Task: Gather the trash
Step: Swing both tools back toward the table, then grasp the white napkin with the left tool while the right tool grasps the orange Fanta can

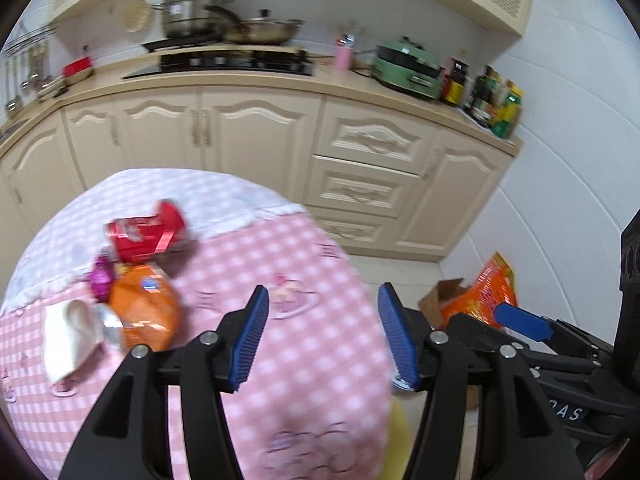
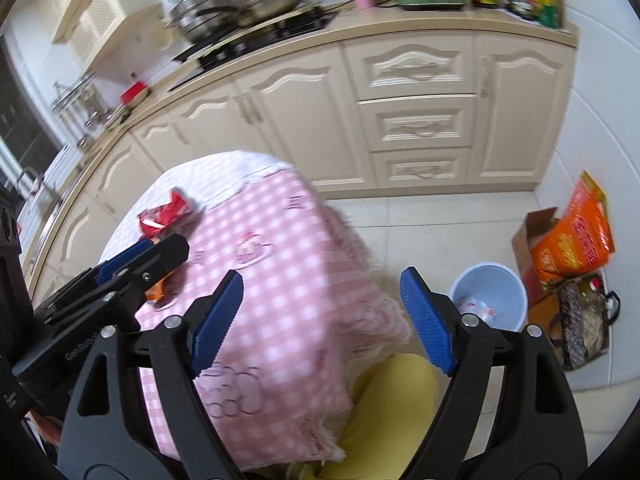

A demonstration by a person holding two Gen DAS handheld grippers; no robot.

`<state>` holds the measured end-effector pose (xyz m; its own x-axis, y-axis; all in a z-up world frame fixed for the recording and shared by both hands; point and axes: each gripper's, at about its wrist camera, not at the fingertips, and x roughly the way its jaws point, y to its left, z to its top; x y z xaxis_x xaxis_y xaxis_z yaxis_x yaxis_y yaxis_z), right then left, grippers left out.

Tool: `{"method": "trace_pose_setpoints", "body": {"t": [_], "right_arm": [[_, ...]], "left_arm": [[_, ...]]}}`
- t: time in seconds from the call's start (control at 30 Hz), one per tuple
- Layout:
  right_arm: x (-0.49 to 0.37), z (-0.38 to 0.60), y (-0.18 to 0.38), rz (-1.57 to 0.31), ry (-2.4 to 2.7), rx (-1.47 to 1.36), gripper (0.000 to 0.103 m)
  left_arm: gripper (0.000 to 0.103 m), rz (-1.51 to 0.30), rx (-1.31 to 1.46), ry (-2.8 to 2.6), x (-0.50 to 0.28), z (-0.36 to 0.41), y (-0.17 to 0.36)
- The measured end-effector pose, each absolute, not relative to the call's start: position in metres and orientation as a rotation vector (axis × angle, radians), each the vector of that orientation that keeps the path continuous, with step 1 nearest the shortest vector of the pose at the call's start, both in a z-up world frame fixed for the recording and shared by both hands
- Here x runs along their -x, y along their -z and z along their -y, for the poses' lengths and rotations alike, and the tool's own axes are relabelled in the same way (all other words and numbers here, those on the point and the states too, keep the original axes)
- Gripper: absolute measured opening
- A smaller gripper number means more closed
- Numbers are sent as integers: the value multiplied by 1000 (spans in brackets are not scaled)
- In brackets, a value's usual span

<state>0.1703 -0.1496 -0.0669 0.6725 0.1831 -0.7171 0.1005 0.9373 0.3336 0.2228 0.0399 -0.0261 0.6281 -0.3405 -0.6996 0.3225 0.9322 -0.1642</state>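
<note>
Hovering over the pink-checked tabletop with both tools empty — trash still lying on the cloth.

Biggest first: cream kitchen cabinets run behind, tabletop in front of them. On the floor to the right of the tabletop sits a pale blue bin with some scraps inside, an orange bag and cardboard box just beyond it. Left hand-held gripper has its blue pads spread moderately, nothing between them; right hand-held gripper stands wider, also empty, over the tabletop's near right edge. Trash sits at the tabletop's left side — crushed red can farthest, orange wrapper just in front of it, small magenta wrapper touching the orange one, crumpled white tissue nearest. Frames are motion-blurred.
</note>
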Motion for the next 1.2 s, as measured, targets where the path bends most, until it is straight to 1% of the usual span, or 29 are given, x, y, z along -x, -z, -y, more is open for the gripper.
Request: {"method": "trace_pose_setpoints", "body": {"t": [0.23, 0.6, 0.8, 0.93, 1.0, 1.2], "right_arm": [[-198, 99, 73, -888, -139, -338, 80], [-244, 25, 103, -1002, -263, -341, 80], [-262, -4, 113, -1045, -330, -358, 80], [-275, -19, 120, -1072, -353, -373, 80], [-281, -27, 124, -1084, -359, -372, 80], [-299, -38, 140, -1127, -390, -444, 80]], "left_arm": [[60, -801, 72, 266, -231, -107, 30], [66, -830, 154, 120, -243, -200, 51], [69, -860, 194, 65, -250, -237, 65], [75, -880, 213, 19, -254, -256, 73], [75, -887, 234, -1, -256, -266, 77], [80, -910, 284, 32, -263, -281, 85]]}}
